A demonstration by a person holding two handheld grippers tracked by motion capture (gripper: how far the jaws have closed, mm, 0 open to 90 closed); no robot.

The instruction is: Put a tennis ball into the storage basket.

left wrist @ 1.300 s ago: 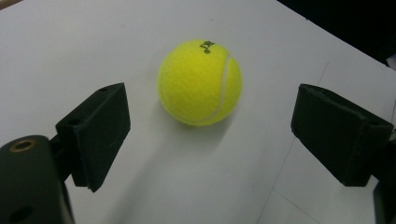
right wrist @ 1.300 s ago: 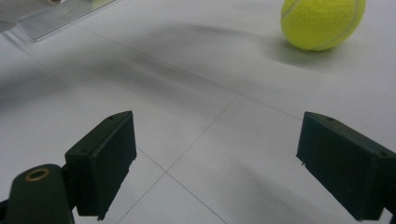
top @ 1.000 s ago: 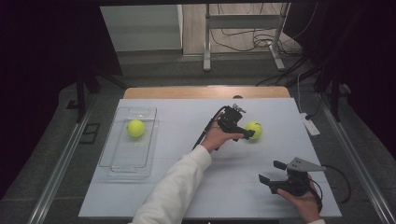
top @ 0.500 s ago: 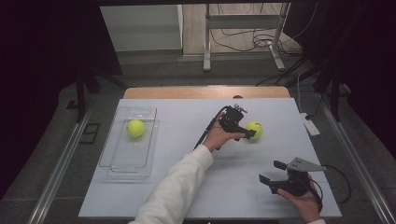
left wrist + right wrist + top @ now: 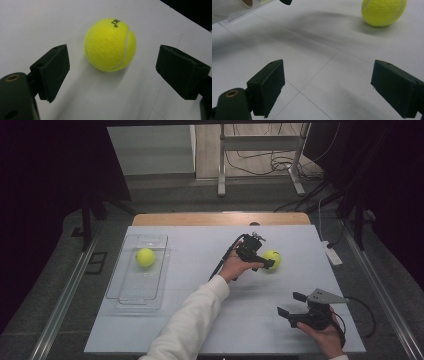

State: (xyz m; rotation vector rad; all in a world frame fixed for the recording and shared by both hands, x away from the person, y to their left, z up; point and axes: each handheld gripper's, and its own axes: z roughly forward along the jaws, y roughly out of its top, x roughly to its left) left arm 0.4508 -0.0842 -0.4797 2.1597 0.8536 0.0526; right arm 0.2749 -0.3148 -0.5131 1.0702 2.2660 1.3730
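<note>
A yellow tennis ball (image 5: 272, 259) (image 5: 110, 44) (image 5: 383, 12) rests on the white table right of centre. My left gripper (image 5: 268, 262) (image 5: 111, 75) hovers just short of it, open, with the ball a little beyond the gap between its jaws and touching neither. A second yellow tennis ball (image 5: 145, 257) lies inside the clear plastic tray (image 5: 125, 295) at the left. My right gripper (image 5: 289, 305) (image 5: 327, 90) is open near the front right of the table, with bare table between its jaws.
A white power strip (image 5: 332, 254) lies at the table's right edge. A wooden strip (image 5: 220, 219) runs along the far edge. The person's white sleeve (image 5: 192, 320) crosses the middle front of the table.
</note>
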